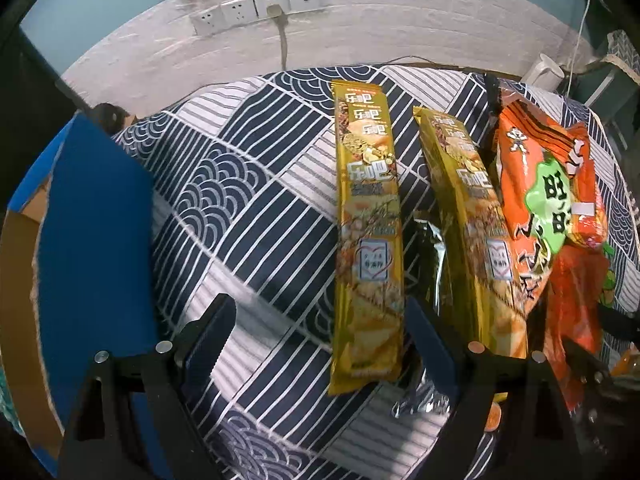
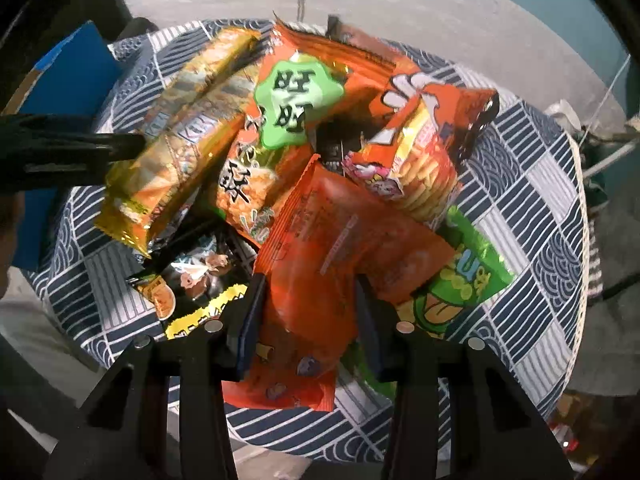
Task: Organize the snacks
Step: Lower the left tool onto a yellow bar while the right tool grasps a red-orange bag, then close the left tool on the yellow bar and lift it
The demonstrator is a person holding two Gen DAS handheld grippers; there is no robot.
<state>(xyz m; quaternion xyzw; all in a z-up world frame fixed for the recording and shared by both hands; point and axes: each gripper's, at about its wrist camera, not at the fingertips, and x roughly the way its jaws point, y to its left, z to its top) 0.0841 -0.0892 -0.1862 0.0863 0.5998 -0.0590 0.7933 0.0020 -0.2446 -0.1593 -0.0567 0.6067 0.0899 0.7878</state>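
My right hand-held gripper pinches the orange packet; the left is released. Slick film could slip free.

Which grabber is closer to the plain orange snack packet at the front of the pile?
Right. The right gripper has the plain orange snack packet squeezed between its fingers. The left gripper is off to the side, open around a long yellow snack packet.

Both claws: black frames, blue pads, silver round screws.
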